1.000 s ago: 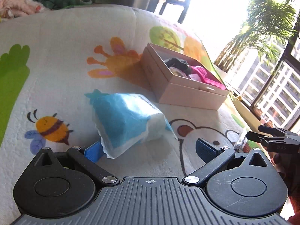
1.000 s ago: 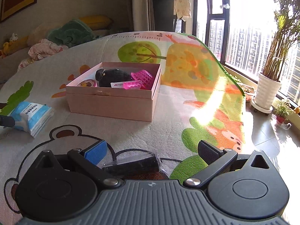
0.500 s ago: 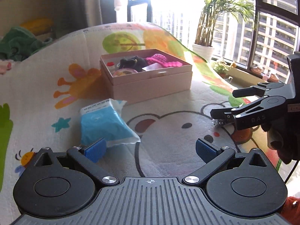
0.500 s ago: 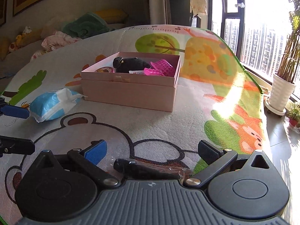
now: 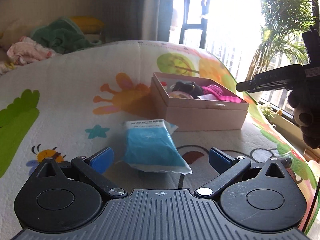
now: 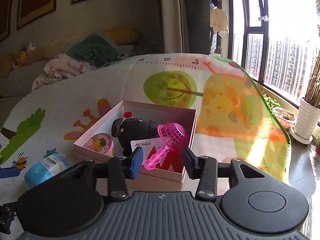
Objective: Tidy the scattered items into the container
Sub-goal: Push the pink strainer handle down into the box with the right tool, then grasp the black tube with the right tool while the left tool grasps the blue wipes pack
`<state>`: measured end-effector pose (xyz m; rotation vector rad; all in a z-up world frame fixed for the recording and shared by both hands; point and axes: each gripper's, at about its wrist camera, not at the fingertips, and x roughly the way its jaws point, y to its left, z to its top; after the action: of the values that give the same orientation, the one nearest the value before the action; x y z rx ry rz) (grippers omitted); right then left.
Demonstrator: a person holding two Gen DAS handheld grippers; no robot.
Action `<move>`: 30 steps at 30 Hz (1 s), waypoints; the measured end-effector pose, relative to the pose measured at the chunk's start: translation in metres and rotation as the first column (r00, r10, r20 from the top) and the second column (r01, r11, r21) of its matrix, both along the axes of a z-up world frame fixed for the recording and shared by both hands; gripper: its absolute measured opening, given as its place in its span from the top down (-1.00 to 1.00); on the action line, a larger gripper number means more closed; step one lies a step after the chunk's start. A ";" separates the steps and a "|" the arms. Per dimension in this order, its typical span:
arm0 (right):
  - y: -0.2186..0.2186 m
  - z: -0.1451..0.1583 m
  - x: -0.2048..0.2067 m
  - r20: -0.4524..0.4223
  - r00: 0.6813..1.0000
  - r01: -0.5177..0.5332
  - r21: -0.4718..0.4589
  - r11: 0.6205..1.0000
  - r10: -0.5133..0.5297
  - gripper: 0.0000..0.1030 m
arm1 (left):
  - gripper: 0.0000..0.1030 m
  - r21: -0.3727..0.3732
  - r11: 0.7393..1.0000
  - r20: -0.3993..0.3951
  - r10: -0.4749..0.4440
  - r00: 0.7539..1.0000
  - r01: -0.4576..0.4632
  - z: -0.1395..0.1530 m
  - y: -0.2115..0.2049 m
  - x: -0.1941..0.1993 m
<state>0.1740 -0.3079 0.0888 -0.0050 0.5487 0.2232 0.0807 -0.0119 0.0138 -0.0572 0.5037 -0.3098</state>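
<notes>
Cartoon play mat (image 6: 230,100), potted plant (image 6: 307,120), rumpled clothes (image 6: 64,68).

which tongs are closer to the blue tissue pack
Left. The left tongs sit open right at the blue tissue pack, its near end between them. The right tongs are raised off to its right, by the pink box.

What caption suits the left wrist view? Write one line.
Open left hand-held gripper facing a blue tissue pack on a cartoon play mat, part-filled pink box beyond.

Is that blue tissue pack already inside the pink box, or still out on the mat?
Still out. The blue tissue pack lies on the mat, in front of the pink box.
</notes>
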 end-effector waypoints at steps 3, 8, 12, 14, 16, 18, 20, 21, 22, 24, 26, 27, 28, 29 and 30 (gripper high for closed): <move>0.007 -0.007 0.034 -0.111 0.994 0.005 0.070 0.998 0.003 0.48 | -1.00 -0.022 1.000 -0.012 -0.006 1.000 0.006 -0.006 0.003 0.002; 0.024 -0.025 0.071 -0.202 0.979 0.015 0.109 0.994 0.008 0.56 | -1.00 -0.079 0.997 -0.021 -0.011 1.000 0.010 -0.010 0.010 0.004; 0.032 -0.035 0.091 -0.230 0.973 0.033 0.087 0.996 -0.012 0.56 | -1.00 -0.110 0.994 -0.026 -0.007 1.000 0.004 -0.011 0.013 0.003; 0.026 -0.031 0.091 -0.232 0.972 0.048 0.118 0.992 -0.020 0.56 | -1.00 -0.116 0.993 -0.020 -0.006 1.000 0.004 -0.012 0.014 0.002; 0.016 -0.020 0.073 -0.175 0.984 0.051 0.147 0.988 -0.025 0.52 | -1.00 -0.117 0.993 -0.018 -0.009 1.000 0.006 -0.012 0.014 0.002; 0.009 -0.008 0.049 -0.096 0.995 0.049 0.125 0.991 -0.037 0.20 | -1.00 -0.112 0.994 -0.031 -0.013 0.999 0.009 -0.012 0.013 0.004; -0.001 0.003 0.012 0.013 0.998 0.068 0.085 0.994 -0.069 -0.63 | -1.00 -0.098 0.995 -0.046 -0.013 0.999 0.008 -0.012 0.011 0.007; -0.005 0.005 -0.003 0.050 0.996 0.075 0.070 0.995 -0.078 -0.74 | -1.00 -0.088 0.996 -0.050 -0.012 0.999 0.007 -0.012 0.010 0.008; -0.009 0.005 -0.019 0.083 0.993 0.077 0.047 0.996 -0.080 -0.84 | -1.00 -0.072 0.997 -0.046 -0.007 0.999 0.004 -0.010 0.007 0.009; -0.013 0.002 -0.043 0.108 0.991 0.075 -0.001 0.997 -0.074 -0.92 | -1.00 -0.035 0.999 -0.021 -0.002 1.000 0.001 -0.004 0.000 0.011; -0.016 -0.007 -0.065 0.116 0.989 0.092 -0.044 0.995 -0.087 -0.95 | -1.00 0.049 0.999 -0.007 0.024 1.000 -0.024 0.002 -0.013 0.020; -0.016 -0.012 -0.072 0.112 0.989 0.101 -0.062 0.993 -0.094 -0.95 | -1.00 0.106 0.994 -0.016 0.031 0.999 -0.029 0.004 -0.020 0.026; -0.016 -0.019 -0.081 0.103 0.989 0.111 -0.080 0.991 -0.102 -0.95 | -1.00 0.149 0.988 -0.018 0.036 0.999 -0.033 0.005 -0.026 0.033; -0.016 -0.024 -0.086 0.097 0.989 0.116 -0.089 0.989 -0.108 -0.95 | -1.00 0.178 0.983 -0.019 0.042 0.999 -0.038 0.005 -0.031 0.039; -0.015 -0.031 -0.094 0.089 0.990 0.122 -0.100 0.987 -0.113 -0.95 | -1.00 0.196 0.980 -0.021 0.042 0.999 -0.037 0.004 -0.034 0.044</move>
<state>0.0801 -0.3225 0.0580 -0.0839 0.4755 0.0784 0.1246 -0.0458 0.0180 0.1198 0.5551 -0.2197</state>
